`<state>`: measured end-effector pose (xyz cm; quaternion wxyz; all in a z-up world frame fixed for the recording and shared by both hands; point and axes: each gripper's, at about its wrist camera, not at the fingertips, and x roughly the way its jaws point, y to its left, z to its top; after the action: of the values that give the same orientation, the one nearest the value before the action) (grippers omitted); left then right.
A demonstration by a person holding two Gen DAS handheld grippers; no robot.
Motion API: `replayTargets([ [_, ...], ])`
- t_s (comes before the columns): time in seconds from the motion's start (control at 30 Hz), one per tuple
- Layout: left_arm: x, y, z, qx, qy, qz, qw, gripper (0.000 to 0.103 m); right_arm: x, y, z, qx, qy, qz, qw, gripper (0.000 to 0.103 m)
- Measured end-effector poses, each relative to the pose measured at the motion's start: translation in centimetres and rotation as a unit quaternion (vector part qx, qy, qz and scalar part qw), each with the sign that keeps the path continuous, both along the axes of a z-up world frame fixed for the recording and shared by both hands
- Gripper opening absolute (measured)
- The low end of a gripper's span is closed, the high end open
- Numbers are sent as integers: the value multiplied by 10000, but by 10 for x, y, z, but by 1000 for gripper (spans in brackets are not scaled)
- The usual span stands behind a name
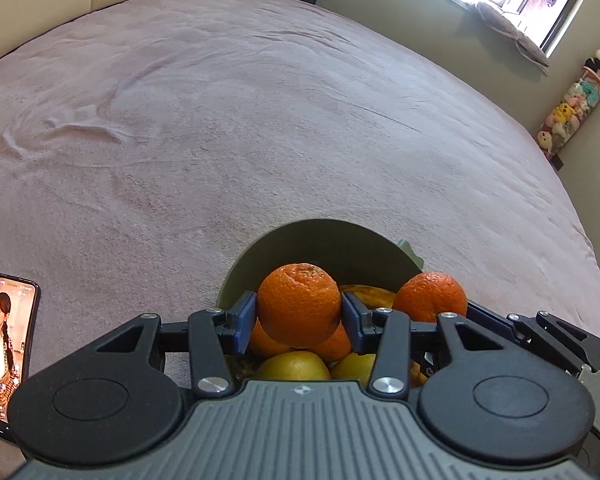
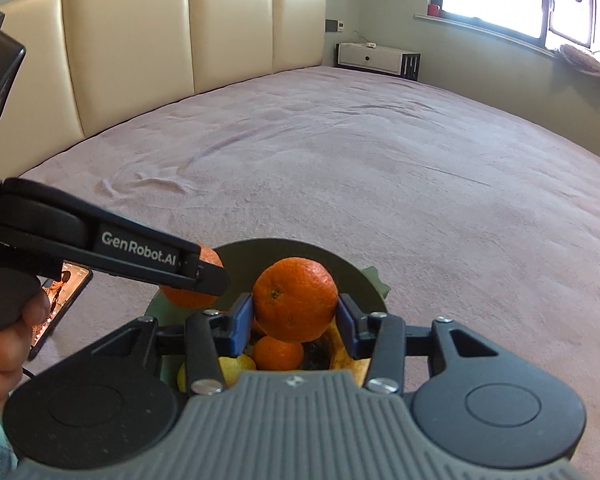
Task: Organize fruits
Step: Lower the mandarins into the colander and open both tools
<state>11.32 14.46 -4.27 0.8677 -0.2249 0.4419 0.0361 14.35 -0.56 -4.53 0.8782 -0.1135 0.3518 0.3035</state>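
Note:
My left gripper [image 1: 299, 318] is shut on an orange [image 1: 299, 304], held above a green bowl [image 1: 300, 240] on the bed. My right gripper [image 2: 295, 318] is shut on another orange [image 2: 296, 298] above the same bowl [image 2: 260, 250]. That second orange [image 1: 430, 296] shows to the right in the left wrist view. The left gripper's orange [image 2: 188, 294] shows at the left in the right wrist view, partly hidden by its black finger [image 2: 140, 256]. Below lie more oranges [image 2: 278, 352], yellow-green fruits [image 1: 294, 366] and a banana [image 1: 368, 296].
The bowl sits on a wide mauve bedspread [image 1: 260, 120]. A phone [image 1: 6, 344] with a lit screen lies left of the bowl. A cream headboard [image 2: 180, 40], a white nightstand [image 2: 370, 58] and a window sill stand beyond the bed. Plush toys [image 1: 572, 112] hang at the right wall.

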Motion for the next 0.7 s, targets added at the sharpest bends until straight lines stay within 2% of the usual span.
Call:
replayTargets([
  [0.17,6,3,-11,-146,155,6,9998,51,4,10,-13,-212,48,158,9996,42],
  [0.33,9,4,-18,-285,252,6,9993,51,1,22,-31,-751,-51,419,9963,42],
  [0.53,13,0,-24,-274,317,-96,9991,51,-1,28,-47,-1185,-105,497,9917,43],
  [0.7,15,-3,-26,-260,359,-182,9988,51,-2,29,-50,-1300,-193,540,9899,43],
])
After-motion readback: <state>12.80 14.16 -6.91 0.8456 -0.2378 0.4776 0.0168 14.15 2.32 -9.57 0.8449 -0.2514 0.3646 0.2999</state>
